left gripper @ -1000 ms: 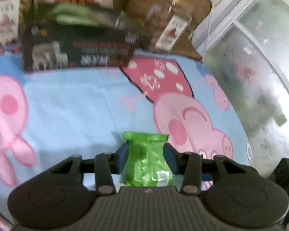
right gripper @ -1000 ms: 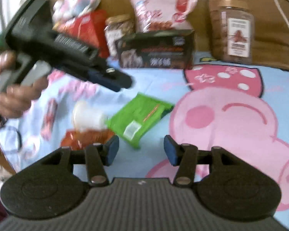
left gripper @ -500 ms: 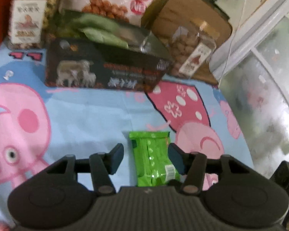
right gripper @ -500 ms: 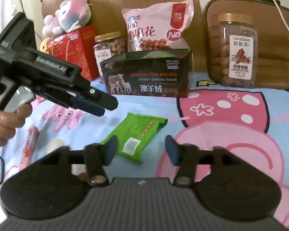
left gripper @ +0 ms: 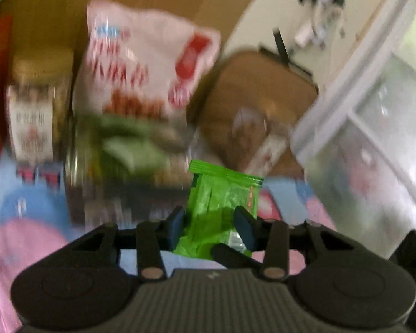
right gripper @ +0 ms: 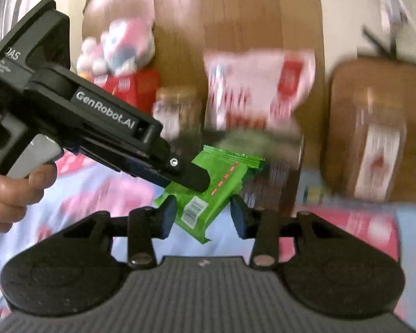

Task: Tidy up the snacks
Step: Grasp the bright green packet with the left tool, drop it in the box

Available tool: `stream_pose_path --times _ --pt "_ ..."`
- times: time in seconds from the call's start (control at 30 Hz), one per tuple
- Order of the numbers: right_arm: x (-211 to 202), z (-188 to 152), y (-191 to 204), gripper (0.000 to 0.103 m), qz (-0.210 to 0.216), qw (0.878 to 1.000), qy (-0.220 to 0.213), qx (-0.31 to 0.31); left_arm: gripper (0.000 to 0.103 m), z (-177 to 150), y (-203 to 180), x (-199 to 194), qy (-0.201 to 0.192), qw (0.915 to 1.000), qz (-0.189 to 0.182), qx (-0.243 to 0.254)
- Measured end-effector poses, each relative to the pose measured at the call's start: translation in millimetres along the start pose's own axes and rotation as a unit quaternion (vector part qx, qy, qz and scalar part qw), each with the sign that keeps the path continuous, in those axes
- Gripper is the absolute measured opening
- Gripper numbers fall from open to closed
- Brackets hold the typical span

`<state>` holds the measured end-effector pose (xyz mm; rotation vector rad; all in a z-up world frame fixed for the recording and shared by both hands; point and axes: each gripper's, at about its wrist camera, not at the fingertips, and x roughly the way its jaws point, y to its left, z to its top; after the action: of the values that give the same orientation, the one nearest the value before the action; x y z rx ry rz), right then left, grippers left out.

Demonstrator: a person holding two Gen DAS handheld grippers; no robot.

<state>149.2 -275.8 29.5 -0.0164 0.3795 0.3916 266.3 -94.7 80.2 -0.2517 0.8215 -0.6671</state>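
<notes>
A green snack packet (left gripper: 222, 197) hangs in the air between the fingers of my left gripper (left gripper: 210, 219), which is closing and grips it by its sides. In the right wrist view the same green packet (right gripper: 224, 177) slants across the middle. The left gripper (right gripper: 199, 183) reaches in from the left, held by a person's hand (right gripper: 11, 194). The lower end of the packet sits between the fingers of my right gripper (right gripper: 203, 213), which is closing too, its pads against the packet's edges. One right finger (left gripper: 230, 254) shows under the packet.
Behind stand a dark open box (right gripper: 266, 149), a pink-and-white nut bag (left gripper: 141, 63), two jars (left gripper: 33, 116) (right gripper: 377, 144), a red box (right gripper: 136, 88), a plush toy (right gripper: 119, 47) and a brown cushion (left gripper: 258, 97). The cartoon bedsheet (left gripper: 22, 244) lies below, a glass door (left gripper: 374, 138) at the right.
The packet lay on the sheet with both grippers open around and behind it. Both have since closed on it and risen, lifting it in front of the dark box.
</notes>
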Motion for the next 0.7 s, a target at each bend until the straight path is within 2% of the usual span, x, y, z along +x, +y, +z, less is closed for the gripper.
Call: stream_pose_path --times 0.1,0.23,0.3,0.37,0.4,0.5,0.6,0.67,0.7 --pt "28.8 31.5 -23.0 0.045 0.002 1.0 -0.001 0.008 0.039 33.4 4.2 21.9 -0.019 0.9996 0.021 0.002" --pt "74.1 48.8 -54.2 0.046 0.005 0.999 0.029 0.037 0.042 50.6 21.9 70.0 0.005 0.9991 0.038 -0.019" --pt "93.4 47.6 -60.9 0.047 -0.016 0.998 0.049 0.031 0.049 48.5 25.5 91.5 0.027 0.9977 0.059 -0.018" --pt "101.7 44.8 -59.3 0.057 -0.044 0.996 0.072 0.023 0.052 46.0 30.5 99.4 0.032 0.997 0.067 -0.019" --pt "100.0 43.1 -59.5 0.063 -0.049 0.996 0.073 0.024 0.052 44.1 31.7 94.8 0.029 0.9975 0.059 -0.024" --pt "79.2 36.3 -59.7 0.063 -0.051 0.997 0.047 0.03 0.052 39.3 32.6 70.5 0.016 0.9985 0.04 -0.034" --pt "48.2 28.6 -58.9 0.063 -0.063 0.996 0.025 0.053 0.052 27.2 35.5 29.9 -0.006 0.9989 0.026 -0.039" --pt "22.9 18.4 -59.7 0.063 -0.018 0.995 0.023 0.098 0.052 12.1 36.4 6.3 -0.003 0.9994 0.014 -0.032" --pt "8.8 11.0 -56.5 0.063 0.008 0.993 0.024 0.112 0.052 -1.7 35.3 -7.6 0.002 0.9995 0.019 -0.023"
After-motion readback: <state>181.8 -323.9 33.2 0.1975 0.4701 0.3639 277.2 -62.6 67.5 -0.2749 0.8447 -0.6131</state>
